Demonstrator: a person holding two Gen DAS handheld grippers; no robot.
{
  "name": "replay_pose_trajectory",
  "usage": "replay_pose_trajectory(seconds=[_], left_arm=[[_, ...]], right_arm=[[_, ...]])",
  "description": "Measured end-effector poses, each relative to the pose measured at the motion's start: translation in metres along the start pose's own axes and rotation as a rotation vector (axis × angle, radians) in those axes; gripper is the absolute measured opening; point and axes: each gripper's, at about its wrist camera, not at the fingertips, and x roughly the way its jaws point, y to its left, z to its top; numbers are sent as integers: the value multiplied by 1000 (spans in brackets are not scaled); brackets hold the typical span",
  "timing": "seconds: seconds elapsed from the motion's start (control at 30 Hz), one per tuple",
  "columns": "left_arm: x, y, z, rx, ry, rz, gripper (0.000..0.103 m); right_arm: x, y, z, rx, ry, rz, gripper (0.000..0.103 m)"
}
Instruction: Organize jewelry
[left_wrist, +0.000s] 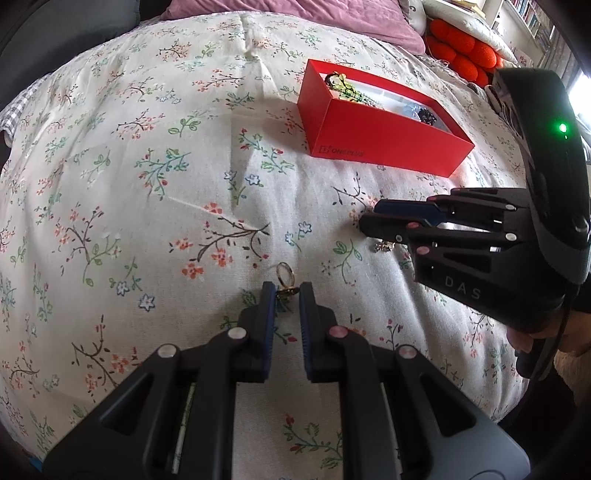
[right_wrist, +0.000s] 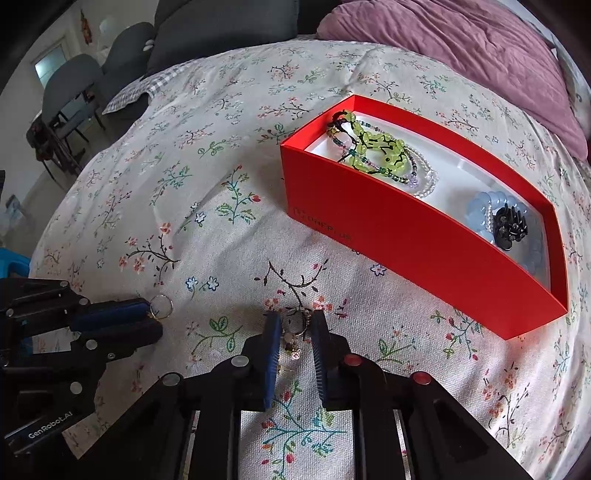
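L gripper (left_wrist: 287, 291) low over the floral bedspread (left_wrist: 147, 177), fingers either side of a gold ring (left_wrist: 285, 275). Ring's decorated head sits between the pads, hoop sticks out past the tips. Pads look v. close to it, but actual contact is hard to make out; can't tell if it's pinched or just framed.

R gripper (right_wrist: 294, 325) also down near the cloth, jaws parted w/ a clear gap, straddling a small silvery trinket (right_wrist: 295, 341). It's partly hidden by the fingers and glare, so its shape is unclear; could be earrings or charms. Nothing gripped.

Red box (right_wrist: 406, 236) lies open beyond, on the bedspread. Inside: green bead bracelet (right_wrist: 369, 147) tangled w/ clear beaded strands at one end, pale blue scrunchie-type piece (right_wrist: 484, 206) and a black clip (right_wrist: 511, 223) at the other. Box's near wall hides the floor beneath them.
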Motion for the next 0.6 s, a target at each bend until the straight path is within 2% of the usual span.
replay_pose_trajectory(seconds=[0.1, 0.4, 0.6], left_arm=[[0, 0, 0, 0, 0, 0, 14], [0, 0, 1, 0, 0, 1, 14], [1, 0, 1, -1, 0, 0, 14]], right_arm=[[-1, 2, 0, -9, 0, 4, 9], [-5, 9, -2, -44, -22, -22, 7], [-14, 9, -1, -37, -55, -10, 9]])
